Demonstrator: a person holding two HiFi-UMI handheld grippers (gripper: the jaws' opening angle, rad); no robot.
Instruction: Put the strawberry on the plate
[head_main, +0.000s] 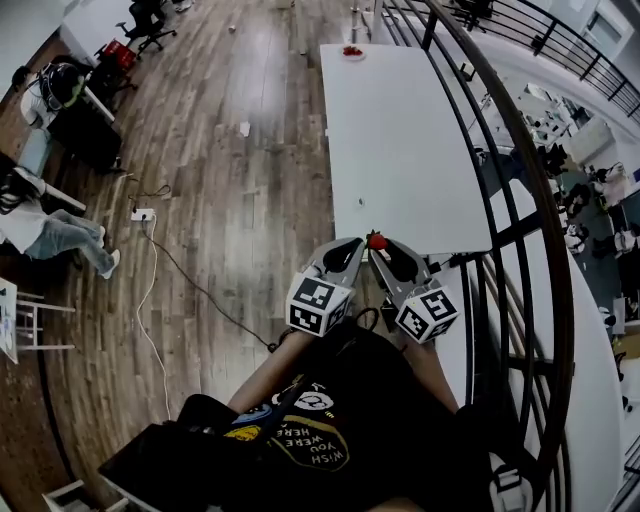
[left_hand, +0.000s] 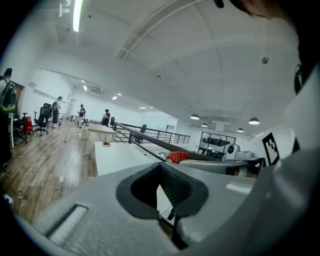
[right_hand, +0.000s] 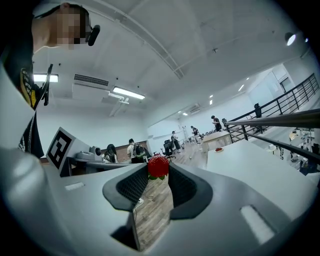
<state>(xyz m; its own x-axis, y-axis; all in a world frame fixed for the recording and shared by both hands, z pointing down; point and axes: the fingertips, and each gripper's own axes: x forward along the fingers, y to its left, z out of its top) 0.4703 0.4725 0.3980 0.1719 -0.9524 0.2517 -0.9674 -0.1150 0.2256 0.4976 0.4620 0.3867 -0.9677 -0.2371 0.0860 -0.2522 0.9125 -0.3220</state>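
Two grey plastic hand-held grippers: the left hand-held gripper (left_hand: 161, 165) has its ribbed black pads closed to a slit, with nothing between them. The right hand-held gripper (right_hand: 158, 172) pinches one bumpy red strawberry (right_hand: 158, 165) at its tips, over the near edge of one smooth white rectangular desk (head_main: 400, 150). The berry's green cap seems to face down, long axis upright. One small round plate (head_main: 352, 53) sits at the desk's far end.

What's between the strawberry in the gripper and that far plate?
Only bare white table lies between strawberry and plate, as the head view shows.
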